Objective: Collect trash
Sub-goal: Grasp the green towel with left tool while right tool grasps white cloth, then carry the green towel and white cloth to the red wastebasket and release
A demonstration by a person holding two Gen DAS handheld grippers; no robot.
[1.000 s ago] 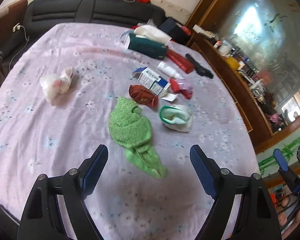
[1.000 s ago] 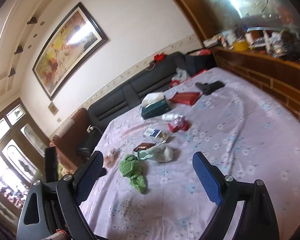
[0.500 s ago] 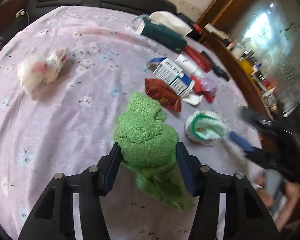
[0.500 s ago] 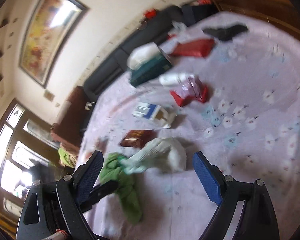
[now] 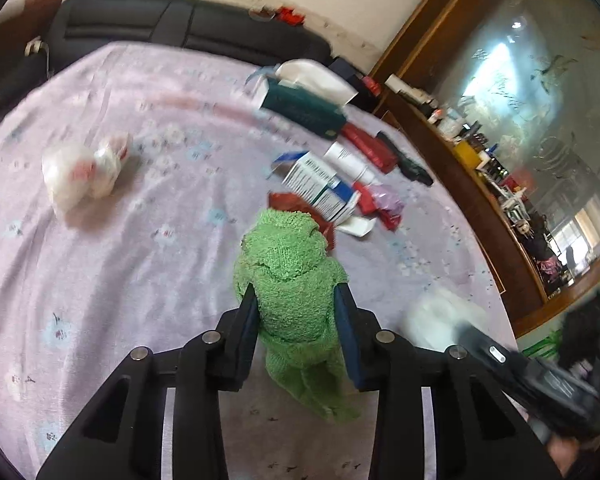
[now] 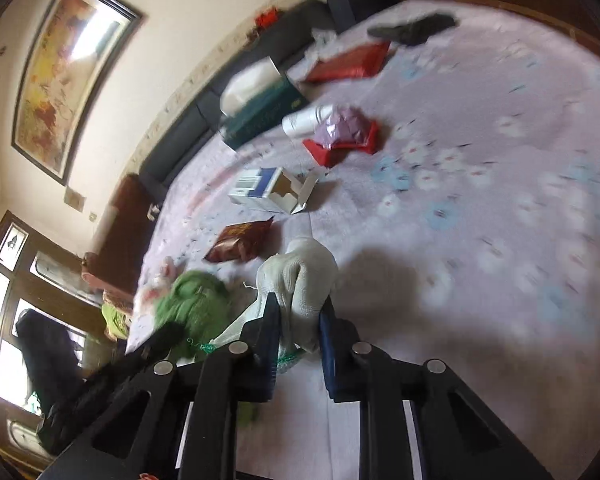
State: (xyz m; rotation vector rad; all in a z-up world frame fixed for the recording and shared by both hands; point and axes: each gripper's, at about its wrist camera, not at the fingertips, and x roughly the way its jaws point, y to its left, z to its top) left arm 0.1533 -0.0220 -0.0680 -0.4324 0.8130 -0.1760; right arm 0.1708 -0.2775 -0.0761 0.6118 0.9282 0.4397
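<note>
The green cloth (image 5: pixel 290 280) is sitting bunched up on the lilac tablecloth (image 5: pixel 112 264), and the left gripper (image 5: pixel 296 312) is squeezing it from both sides; its jaws have just been closing in and both blue pads are pressing into the fabric, so it's got a proper hold. Just to the right of the green cloth, the white cloth (image 6: pixel 300 276) is getting the same treatment: the right gripper (image 6: pixel 298 318) has just been clamping down and its jaws are nearly together, pinching a fold of it. In the left view that white cloth is only a blur, so I'm guessing a bit that it's still lying on the tablecloth.

Right behind the green cloth a brown wrapper (image 6: pixel 240 240) is lying flat, and just past that an open blue-and-white box (image 6: pixel 272 190). Further back from the green cloth there's a red packet (image 6: pixel 344 144) with something purple on it, a white tube (image 6: pixel 306 120), and a dark green tissue box (image 5: pixel 302 110). Way off to the left of the green cloth a white plastic bag (image 5: pixel 80 172) is sitting by itself.
</note>
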